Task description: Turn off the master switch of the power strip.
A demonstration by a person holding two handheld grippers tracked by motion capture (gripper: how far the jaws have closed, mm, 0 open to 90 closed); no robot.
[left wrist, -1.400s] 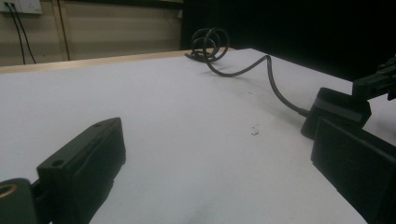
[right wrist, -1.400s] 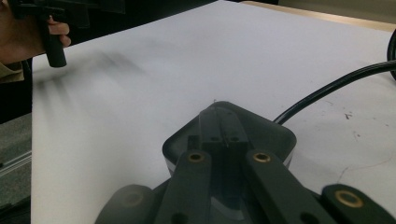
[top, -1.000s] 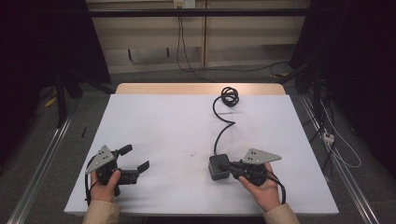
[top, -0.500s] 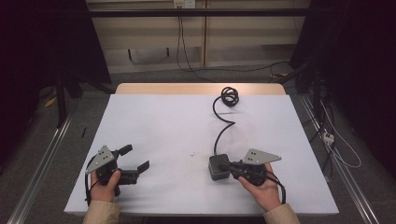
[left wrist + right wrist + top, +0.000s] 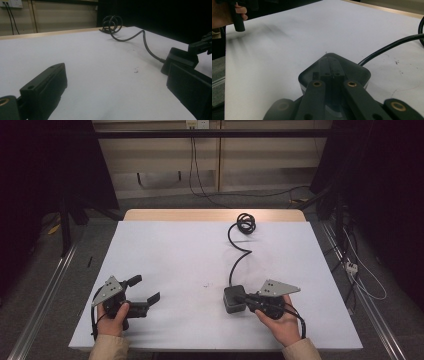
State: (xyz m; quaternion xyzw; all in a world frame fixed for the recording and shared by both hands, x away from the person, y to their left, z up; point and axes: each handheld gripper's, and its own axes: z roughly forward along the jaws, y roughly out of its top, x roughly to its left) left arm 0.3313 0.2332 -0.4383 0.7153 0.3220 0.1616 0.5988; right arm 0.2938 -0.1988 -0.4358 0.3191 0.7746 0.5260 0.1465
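Observation:
A black power adapter (image 5: pixel 233 299) lies on the white table (image 5: pixel 170 250) at the front right. Its cable (image 5: pixel 234 262) runs back to a coil (image 5: pixel 246 223) near the far edge. My right gripper (image 5: pixel 246 298) points left with its tips over the adapter's near edge. In the right gripper view the jaws (image 5: pixel 329 75) stand together on top of the glossy adapter (image 5: pixel 357 70), not around it. My left gripper (image 5: pixel 144 289) rests at the front left, open, nothing between its jaws (image 5: pixel 117 100). The adapter (image 5: pixel 178 58) shows beyond its right jaw.
Floor cables (image 5: pixel 360 270) and a socket strip lie to the right of the table. Metal rails (image 5: pixel 45 295) run along both sides on the floor. A wooden strip (image 5: pixel 210 215) edges the table's far side.

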